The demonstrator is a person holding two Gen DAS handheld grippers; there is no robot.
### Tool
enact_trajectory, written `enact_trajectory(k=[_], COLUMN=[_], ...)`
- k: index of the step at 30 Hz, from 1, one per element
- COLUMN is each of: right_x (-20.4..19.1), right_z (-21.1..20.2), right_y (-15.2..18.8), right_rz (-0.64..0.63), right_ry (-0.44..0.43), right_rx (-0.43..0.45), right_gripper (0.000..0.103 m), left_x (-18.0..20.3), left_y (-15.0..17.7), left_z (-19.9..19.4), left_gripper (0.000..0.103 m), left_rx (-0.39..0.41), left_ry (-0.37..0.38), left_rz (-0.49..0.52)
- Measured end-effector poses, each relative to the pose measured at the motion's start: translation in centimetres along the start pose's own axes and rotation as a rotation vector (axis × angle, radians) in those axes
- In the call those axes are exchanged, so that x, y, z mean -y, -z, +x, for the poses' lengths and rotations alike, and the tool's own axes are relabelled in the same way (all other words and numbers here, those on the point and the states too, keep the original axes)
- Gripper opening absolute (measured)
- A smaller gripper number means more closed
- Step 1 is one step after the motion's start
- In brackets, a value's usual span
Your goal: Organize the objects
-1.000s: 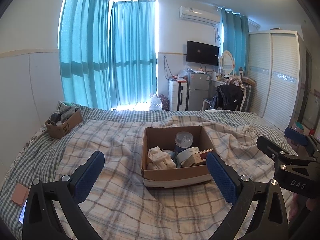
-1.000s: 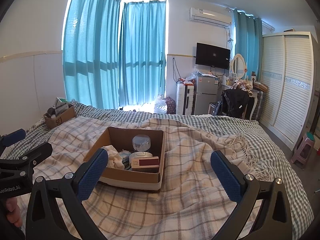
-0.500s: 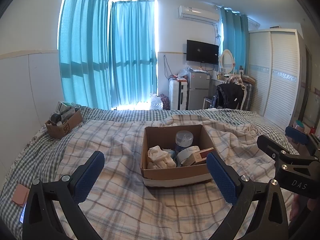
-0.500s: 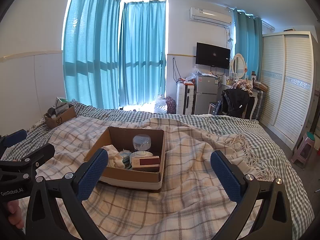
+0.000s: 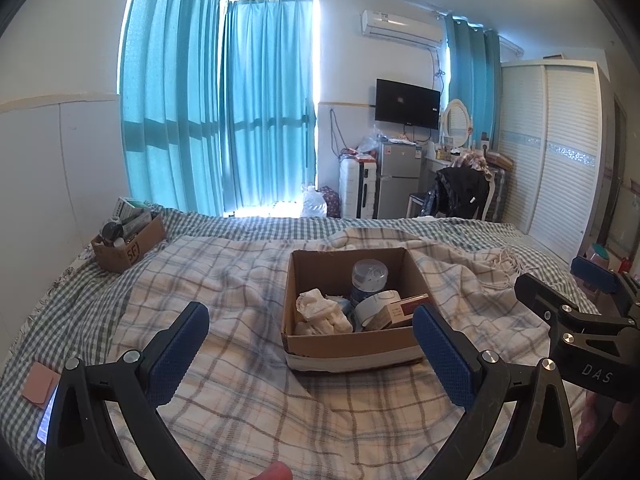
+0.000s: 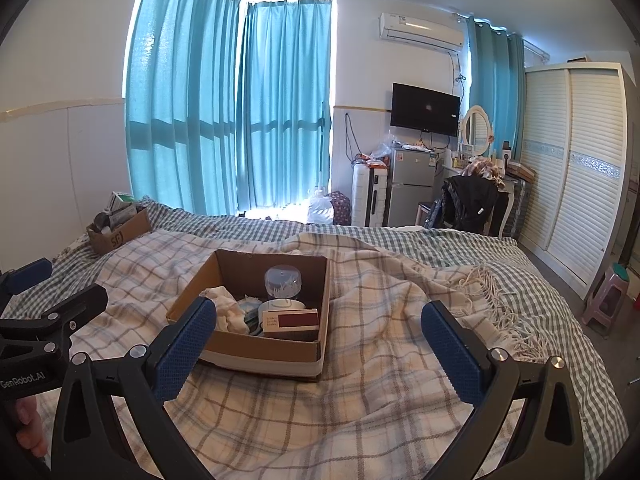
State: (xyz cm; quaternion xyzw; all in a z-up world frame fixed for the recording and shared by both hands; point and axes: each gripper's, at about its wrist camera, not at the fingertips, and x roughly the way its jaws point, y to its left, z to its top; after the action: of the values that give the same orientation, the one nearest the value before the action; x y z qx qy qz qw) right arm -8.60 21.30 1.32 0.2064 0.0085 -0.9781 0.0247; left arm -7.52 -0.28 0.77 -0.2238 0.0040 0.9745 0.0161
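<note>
The open cardboard box [image 5: 352,344] sits near the middle of the bed [image 5: 248,400], on a rumpled plaid blanket [image 6: 380,380], well apart from a second, smaller carton [image 5: 128,244] near the bed's far left corner. Both grippers hover short of the box, empty: the left gripper [image 5: 308,352] stands with jaws wide, and the right gripper [image 6: 320,344] likewise stands with jaws wide. Inside the box lie a crumpled white cloth [image 5: 322,314], a clear-lidded round container [image 6: 282,282], a white roll-shaped item [image 5: 374,308] and a flat red-and-white carton [image 6: 292,319] resting on top. Handling judgement: the cloth is soft and light and will collapse under the pads, so pinch it at a raised fold. The flat carton is probably light and stiff but thin-walled; take it across its narrow faces with moderate force. The round container looks smooth plastic and may slip; grip it across the body below the lid, not on the lid. The box itself is stiff board, though its walls will probably flex if clamped at mid-span; take hold near a corner of the rim. The soft bedding gives no firm support, so pressing down will likely tilt the box.
</note>
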Motion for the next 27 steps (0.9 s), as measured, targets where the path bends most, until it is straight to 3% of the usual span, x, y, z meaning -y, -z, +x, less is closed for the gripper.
enact_trajectory(k=[27], right_x=[-0.3], right_z=[0.16], right_y=[-0.26], right_rz=[-0.021], right_ry=[-0.004], right_rx=[-0.003], right_gripper=[0.103], left_x=[-0.38], left_y=[-0.32], left_z=[0.04], left_gripper=[0.103], left_rx=[-0.005], left_ry=[-0.021], left_rz=[0.009])
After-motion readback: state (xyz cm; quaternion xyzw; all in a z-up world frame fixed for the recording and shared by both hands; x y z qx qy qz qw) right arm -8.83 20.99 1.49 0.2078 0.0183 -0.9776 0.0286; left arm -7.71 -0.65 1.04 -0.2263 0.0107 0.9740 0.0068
